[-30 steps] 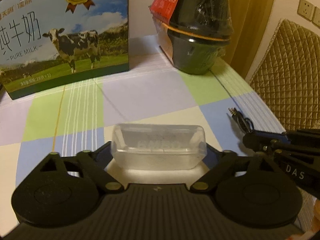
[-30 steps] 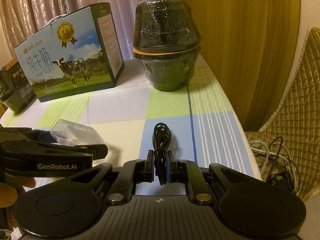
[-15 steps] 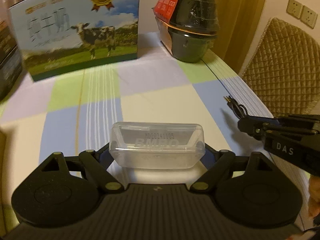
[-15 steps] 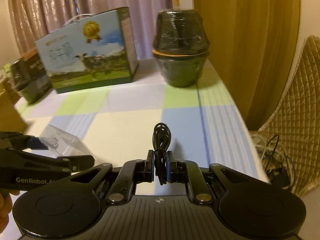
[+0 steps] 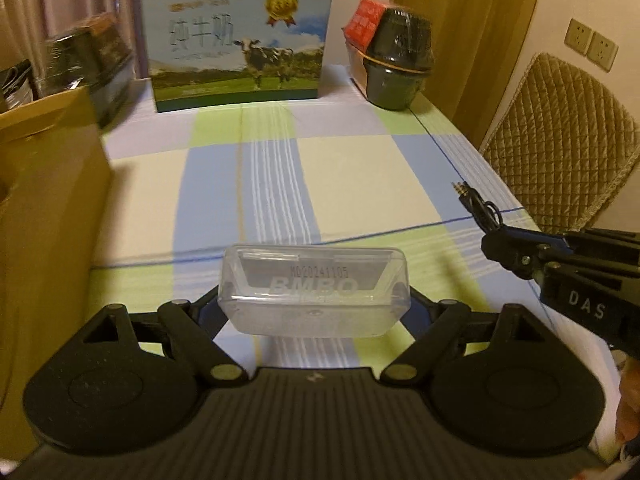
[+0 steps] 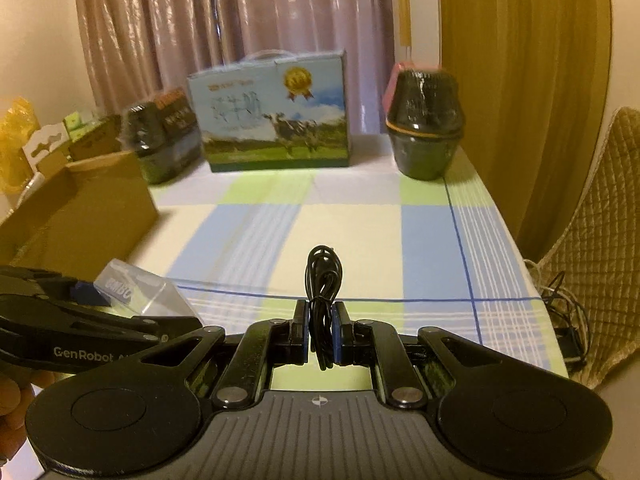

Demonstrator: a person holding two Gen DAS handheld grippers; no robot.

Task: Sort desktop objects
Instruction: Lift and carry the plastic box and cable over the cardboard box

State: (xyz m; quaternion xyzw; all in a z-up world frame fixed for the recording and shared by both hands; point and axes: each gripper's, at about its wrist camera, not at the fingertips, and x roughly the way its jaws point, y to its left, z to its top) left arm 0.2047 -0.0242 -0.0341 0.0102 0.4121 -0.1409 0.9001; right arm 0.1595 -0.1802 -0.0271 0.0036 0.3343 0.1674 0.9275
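Note:
My left gripper [image 5: 314, 312] is shut on a clear plastic case [image 5: 315, 290] with raised lettering, held by its two ends above the checked tablecloth. The same clear plastic case [image 6: 138, 294] shows at the lower left of the right wrist view, in the left gripper [image 6: 132, 300]. My right gripper [image 6: 321, 328] is shut on a coiled black cable [image 6: 322, 280], whose loop sticks up between the pads. In the left wrist view that cable [image 5: 478, 204] juts out of the right gripper [image 5: 496, 246] at the right, plug end up.
An open cardboard box [image 5: 48, 200] stands at the table's left, also visible as cardboard box [image 6: 80, 204]. At the back stand a milk carton [image 5: 240, 44], wrapped black bowls [image 5: 396, 64] and dark packs [image 6: 164, 140]. A quilted chair [image 5: 560, 148] and loose wires [image 6: 560, 304] are to the right.
Both grippers have drawn back from the milk carton and bowls and risen, each keeping its load. The cardboard box has come into view on the left.

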